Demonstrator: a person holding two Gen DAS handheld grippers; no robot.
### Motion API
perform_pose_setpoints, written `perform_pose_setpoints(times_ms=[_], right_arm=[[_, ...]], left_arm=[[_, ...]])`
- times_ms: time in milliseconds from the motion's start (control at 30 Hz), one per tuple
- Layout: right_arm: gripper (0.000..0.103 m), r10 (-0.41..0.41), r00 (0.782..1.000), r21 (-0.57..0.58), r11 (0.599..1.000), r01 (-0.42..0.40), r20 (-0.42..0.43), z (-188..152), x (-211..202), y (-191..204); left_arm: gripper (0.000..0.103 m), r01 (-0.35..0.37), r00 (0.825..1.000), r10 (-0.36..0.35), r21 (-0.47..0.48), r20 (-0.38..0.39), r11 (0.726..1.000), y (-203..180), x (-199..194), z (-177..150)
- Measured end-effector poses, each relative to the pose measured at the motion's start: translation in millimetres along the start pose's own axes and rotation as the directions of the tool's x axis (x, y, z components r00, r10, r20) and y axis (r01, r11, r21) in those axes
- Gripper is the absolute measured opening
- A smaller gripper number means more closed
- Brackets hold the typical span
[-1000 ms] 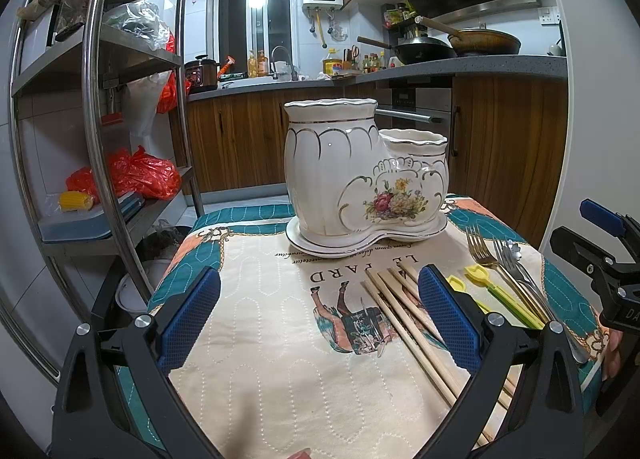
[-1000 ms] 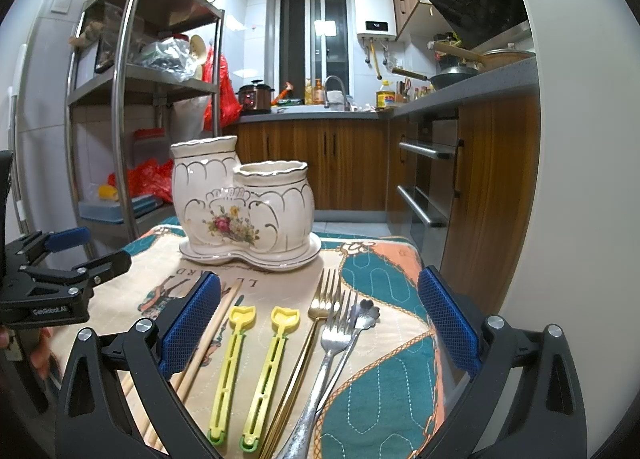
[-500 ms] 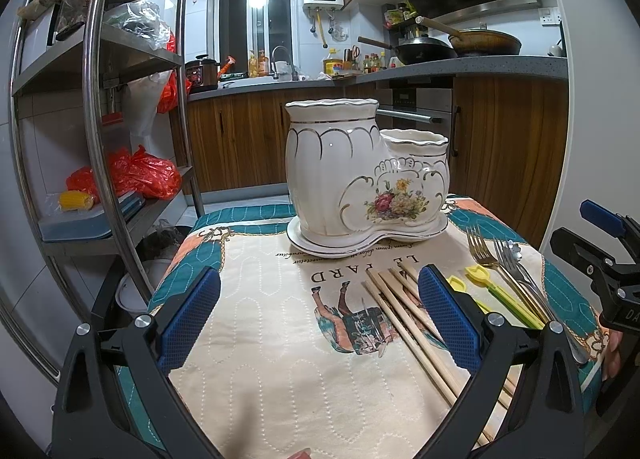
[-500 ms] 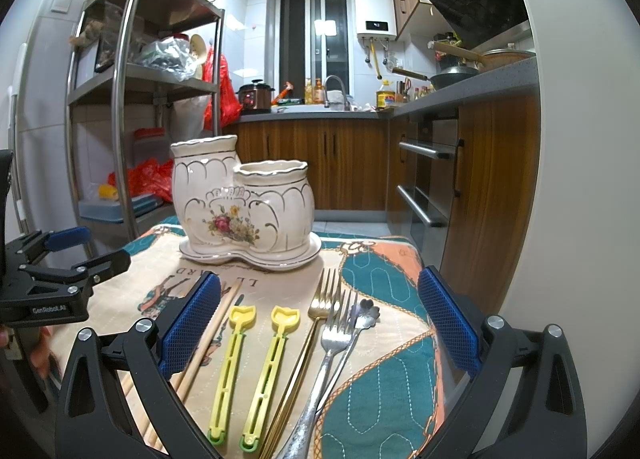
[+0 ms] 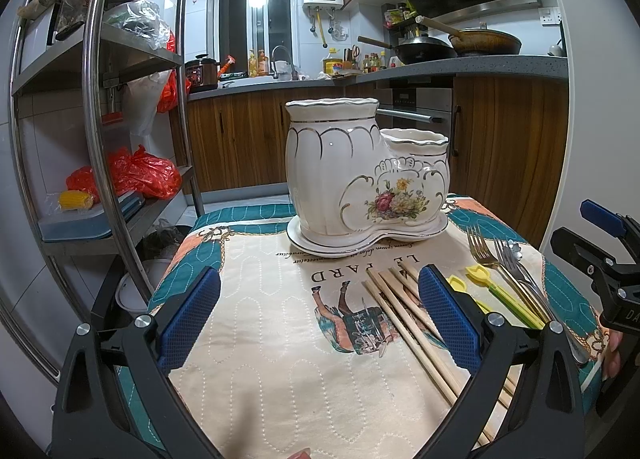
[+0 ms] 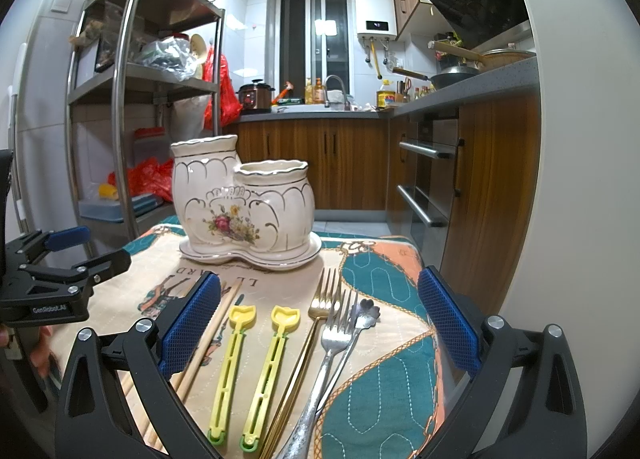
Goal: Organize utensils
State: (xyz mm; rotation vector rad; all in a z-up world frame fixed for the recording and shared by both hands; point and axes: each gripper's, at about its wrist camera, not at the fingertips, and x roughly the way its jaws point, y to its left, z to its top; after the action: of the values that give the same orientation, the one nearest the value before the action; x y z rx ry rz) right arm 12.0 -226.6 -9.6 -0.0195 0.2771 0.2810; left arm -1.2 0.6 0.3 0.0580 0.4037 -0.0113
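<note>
Left gripper (image 5: 318,319): I have it hovering low over the near part of the table, fingers spread wide and nothing between them; the wooden chopsticks (image 5: 404,319) lie just beside its right pad.

Right gripper (image 6: 318,319): released as well, jaws wide apart and empty, hanging over the row of cutlery.

Utensils: all flat on the quilted tablecloth (image 5: 280,339), near the front edge. From my left I see the chopsticks, two yellow plastic picks (image 6: 250,371), a gold fork (image 6: 320,315), a silver fork (image 6: 334,343) and a flower-ended spoon (image 6: 362,319).

Holder: the white ceramic holder (image 6: 244,203) stands upright on its matching saucer (image 6: 248,257) at the far middle of the cloth, well apart from both grippers.

Holder contents: I see nothing rising above either rim, so I judge the tall and the short compartment both empty, though their insides are hidden from me.

Risk, crowding: the two forks and the spoon lie touching and partly crossed; closing on one may drag or lift a neighbour.

Risk, thin stock: everything lies flat on soft cloth, so the pads may pinch fabric or slip off a handle.

Risk, holder: it is tall ceramic on a loose saucer; a knock at the rim while dropping a piece in could tip or slide it.

Risk, edge: the silver fork's handle runs toward the table's near edge and could be nudged off.
</note>
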Motion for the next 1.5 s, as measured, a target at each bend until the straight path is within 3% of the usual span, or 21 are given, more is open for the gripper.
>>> perform_pose_setpoints(times_ms=[667, 900, 1067, 1167, 1233, 1267, 1367, 1433, 1500], right_arm=[[0.098, -0.001, 1.0, 0.0, 1.0, 0.001, -0.001, 0.1, -0.2, -0.1], [0.098, 0.007, 1.0, -0.006, 1.0, -0.007, 0.011, 3.4, -3.0, -3.0], [0.098, -0.014, 0.999, -0.037, 0.999, 0.015, 0.031, 6.8, -6.1, -10.2], [0.098, -0.039, 0.999, -0.044, 0.998, 0.039, -0.003, 13.9, -7.5, -20.0], [0.098, -0.07, 0.995, -0.074, 0.995, 0.065, -0.069, 12.9, 0.8, -23.4], [0.098, -0.082, 0.992, -0.082, 0.994, 0.075, -0.098, 11.8, 4.1, -25.2], [0.096, -0.063, 0.985, -0.037, 0.998, 0.058, -0.159, 6.2, 9.4, -34.2], [0.095, -0.032, 0.978, 0.001, 0.999, 0.033, -0.204, 3.8, 13.3, -38.5], [0.086, -0.011, 0.972, 0.017, 1.0, 0.016, -0.236, 2.9, 16.8, -39.5]], left_arm=[[0.098, 0.006, 1.0, -0.006, 0.003, -0.011, 1.0, -1.2, 2.4, -1.8], [0.098, 0.043, 0.999, -0.043, 0.003, 0.0, 0.999, -3.4, -1.7, -2.1], [0.098, 0.077, 0.996, -0.077, 0.009, -0.042, 0.997, -6.5, 2.1, -1.8], [0.098, 0.084, 0.995, -0.082, 0.025, -0.061, 0.996, -9.8, 4.3, -3.2], [0.098, 0.086, 0.992, -0.082, 0.033, -0.099, 0.996, -13.1, 7.7, -5.8], [0.096, 0.094, 0.987, -0.089, 0.032, -0.136, 0.995, -15.0, 11.3, -7.8], [0.075, 0.125, 0.966, -0.111, 0.05, -0.233, 0.991, -23.9, 22.6, -14.7], [0.07, 0.138, 0.956, -0.117, 0.063, -0.269, 0.988, -29.0, 27.4, -18.8], [0.064, 0.154, 0.951, -0.134, 0.051, -0.28, 0.987, -29.6, 28.0, -19.8]])
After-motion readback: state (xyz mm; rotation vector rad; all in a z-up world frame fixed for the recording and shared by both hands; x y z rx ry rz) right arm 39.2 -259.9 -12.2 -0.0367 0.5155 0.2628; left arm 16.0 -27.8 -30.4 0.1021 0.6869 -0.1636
